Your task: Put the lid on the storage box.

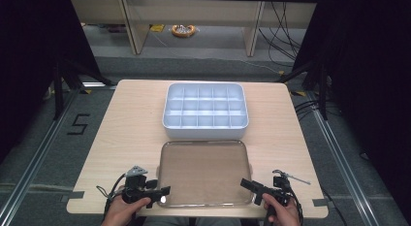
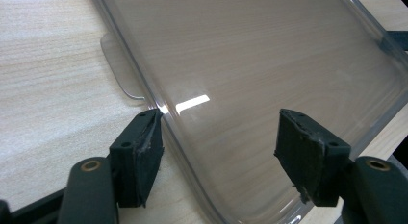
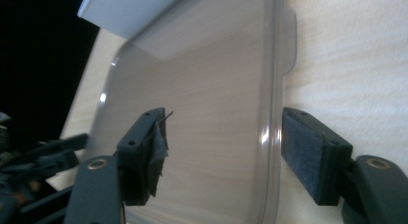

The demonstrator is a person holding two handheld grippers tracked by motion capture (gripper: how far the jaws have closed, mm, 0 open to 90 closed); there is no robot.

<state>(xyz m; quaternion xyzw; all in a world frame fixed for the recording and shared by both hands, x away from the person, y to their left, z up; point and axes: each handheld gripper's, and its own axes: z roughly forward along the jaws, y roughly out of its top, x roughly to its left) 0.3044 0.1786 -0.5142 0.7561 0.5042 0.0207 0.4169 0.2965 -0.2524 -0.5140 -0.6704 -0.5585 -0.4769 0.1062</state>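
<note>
Left jaws: the left gripper (image 1: 162, 194) has its jaws apart, one pad outside the near left rim of the clear lid (image 1: 203, 172), the other over its top face; neither pad looks pressed on the plastic, so this reads as lining up for a pinch on the edge.
Right jaws: the right gripper (image 1: 246, 184) also has its jaws apart, straddling the lid's right rim in the right gripper view (image 3: 219, 152), one pad over the lid and one over bare wood; nothing is clamped.
Why both sides: a wide, thin, flexible lid probably lifts flat only if gripped at opposite edges, which would explain the mirrored approach.
Lid: it lies flat on the table (image 1: 126, 124), near the person's edge, with a small tab on each side.
Compartment box: the white divided box (image 1: 206, 111) sits just beyond the lid, open and apparently empty, likely where the lid goes.
Hands: both rest at the near table edge.
</note>
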